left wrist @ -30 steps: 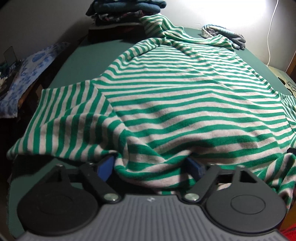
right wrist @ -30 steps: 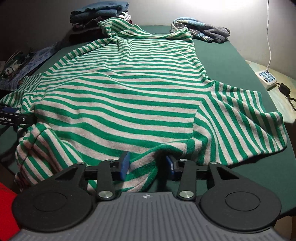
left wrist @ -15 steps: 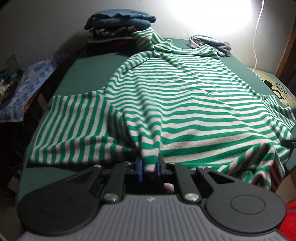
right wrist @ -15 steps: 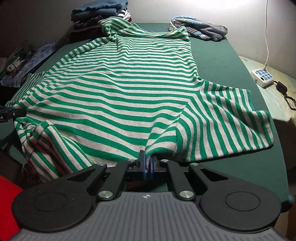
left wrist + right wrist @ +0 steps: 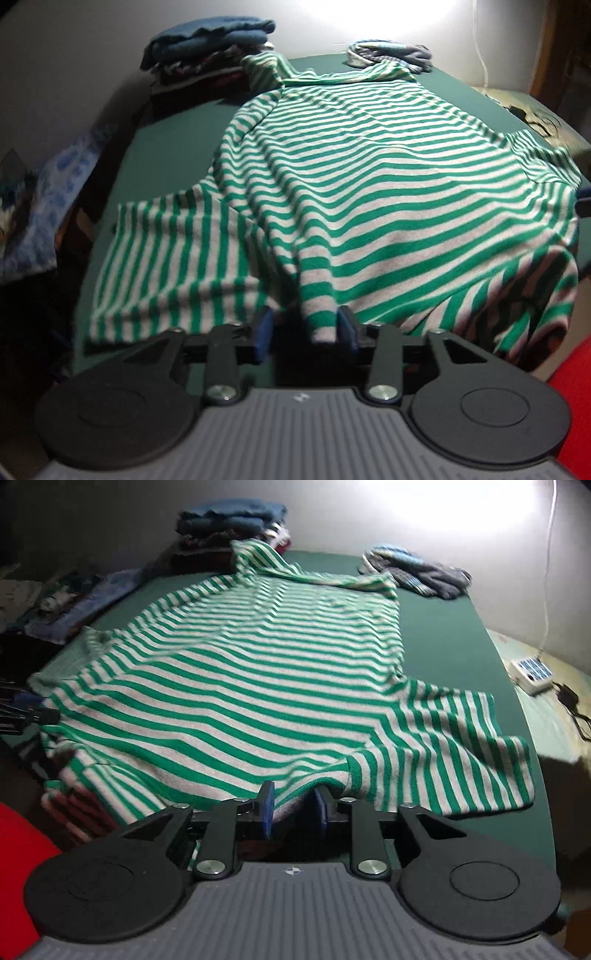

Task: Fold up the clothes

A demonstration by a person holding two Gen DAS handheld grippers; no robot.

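Note:
A green-and-white striped shirt (image 5: 369,184) lies spread over the green table (image 5: 166,147), its near edge hanging over the front. My left gripper (image 5: 306,330) is open at the shirt's near left shoulder, with a fold of cloth drooping between its blue fingertips, close to the right one. In the right wrist view the same shirt (image 5: 240,686) fills the table (image 5: 443,627). My right gripper (image 5: 293,806) is open at the near right shoulder, the hem lying loosely between its fingers. Both short sleeves lie flat on the table.
A stack of folded clothes (image 5: 207,40) (image 5: 229,520) stands at the far left corner. A crumpled blue-grey garment (image 5: 388,51) (image 5: 417,568) lies at the far right. A power strip (image 5: 532,670) with cables sits right of the table. Blue patterned cloth (image 5: 48,206) lies to the left.
Both grippers were shut on the shirt's near edge half a second ago; both have now opened and the cloth has slackened. The shirt has slid toward the near edge.

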